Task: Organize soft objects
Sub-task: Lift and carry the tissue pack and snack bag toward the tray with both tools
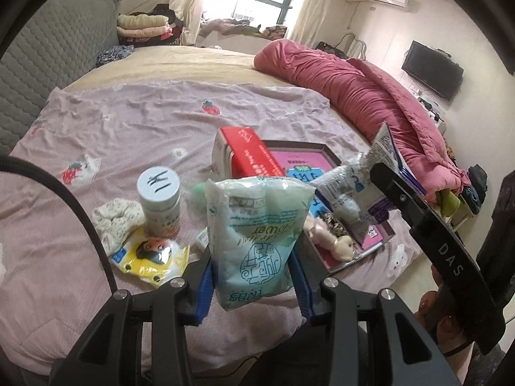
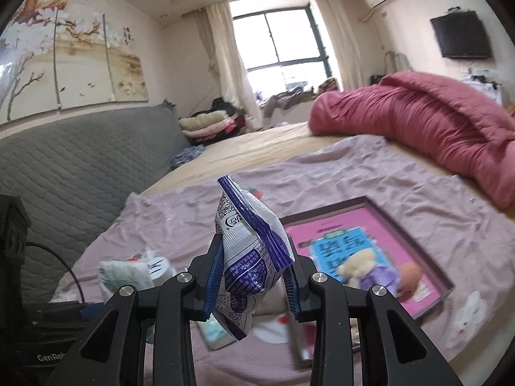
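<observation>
My left gripper (image 1: pixel 254 276) is shut on a light green tissue pack (image 1: pixel 254 234) and holds it above the pink sheet. My right gripper (image 2: pixel 254 276) is shut on a white and purple soft pack (image 2: pixel 251 254), lifted over the bed; that pack also shows in the left wrist view (image 1: pixel 357 186) above the box. A shallow dark-rimmed box with a pink lining (image 1: pixel 384 228) (image 2: pixel 433 270) lies on the bed. A small plush doll (image 1: pixel 334 238) (image 2: pixel 370 267) lies inside it. A crumpled floral cloth (image 1: pixel 116 222) lies at the left.
A white jar with a blue lid (image 1: pixel 159 199), a yellow cartoon packet (image 1: pixel 151 257) and a red and white carton (image 1: pixel 244 157) sit on the sheet. A rolled red quilt (image 1: pixel 370 93) (image 2: pixel 418 122) lies at the right. A grey padded headboard (image 2: pixel 80 160) stands at the left.
</observation>
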### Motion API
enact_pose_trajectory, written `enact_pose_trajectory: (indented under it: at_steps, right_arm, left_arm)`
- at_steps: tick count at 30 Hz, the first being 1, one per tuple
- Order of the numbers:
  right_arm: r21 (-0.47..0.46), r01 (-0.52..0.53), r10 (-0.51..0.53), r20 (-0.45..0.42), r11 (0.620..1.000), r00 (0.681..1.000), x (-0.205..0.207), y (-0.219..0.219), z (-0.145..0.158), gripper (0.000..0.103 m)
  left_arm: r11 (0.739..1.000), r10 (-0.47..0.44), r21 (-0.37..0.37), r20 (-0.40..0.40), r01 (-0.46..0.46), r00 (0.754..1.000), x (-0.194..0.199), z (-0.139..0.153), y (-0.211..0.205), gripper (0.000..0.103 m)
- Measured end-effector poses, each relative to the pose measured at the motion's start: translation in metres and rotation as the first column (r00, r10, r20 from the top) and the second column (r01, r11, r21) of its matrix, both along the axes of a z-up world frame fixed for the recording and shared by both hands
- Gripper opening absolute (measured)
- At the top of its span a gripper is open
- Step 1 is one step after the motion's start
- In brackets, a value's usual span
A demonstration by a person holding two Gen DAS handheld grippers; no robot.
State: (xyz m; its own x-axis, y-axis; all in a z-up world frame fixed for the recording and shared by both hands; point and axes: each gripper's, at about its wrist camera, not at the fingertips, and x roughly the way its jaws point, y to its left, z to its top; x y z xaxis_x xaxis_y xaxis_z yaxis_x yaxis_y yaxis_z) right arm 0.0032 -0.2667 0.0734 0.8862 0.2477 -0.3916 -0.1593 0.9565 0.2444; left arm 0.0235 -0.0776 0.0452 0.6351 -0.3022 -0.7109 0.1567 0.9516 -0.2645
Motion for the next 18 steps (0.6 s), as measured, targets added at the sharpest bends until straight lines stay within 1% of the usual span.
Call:
enact_pose_trajectory:
  at_steps: [3, 6, 8, 18]
  right_arm:
    - [-0.025, 0.045, -0.045, 0.032, 0.999, 0.999, -0.004, -0.010, 0.007, 0.035]
    - [0.001, 0.078, -0.078, 0.047, 0.997, 0.996, -0.007, -0.024, 0.011, 0.035]
    - [0.002, 0.107, -0.107, 0.051, 0.994, 0.993, -0.009, -0.033, 0.012, 0.035]
    - [0.053, 0.223, -0.227, 0.061, 0.973, 0.972, -0.015, -0.084, 0.016, 0.035]
  left_arm:
    - [1.000, -0.010, 0.001, 0.005, 0.010, 1.000, 0.003, 0.004, -0.008, 0.043]
    - [1.000, -0.019, -0.001, 0.009, 0.019, 1.000, 0.004, 0.008, -0.017, 0.043]
    - [0.999, -0.030, -0.017, 0.008, 0.030, 1.000, 0.003, 0.011, -0.021, 0.043]
    - [0.996, -0.085, -0.004, 0.044, 0.085, 0.995, 0.011, 0.029, -0.057, 0.043]
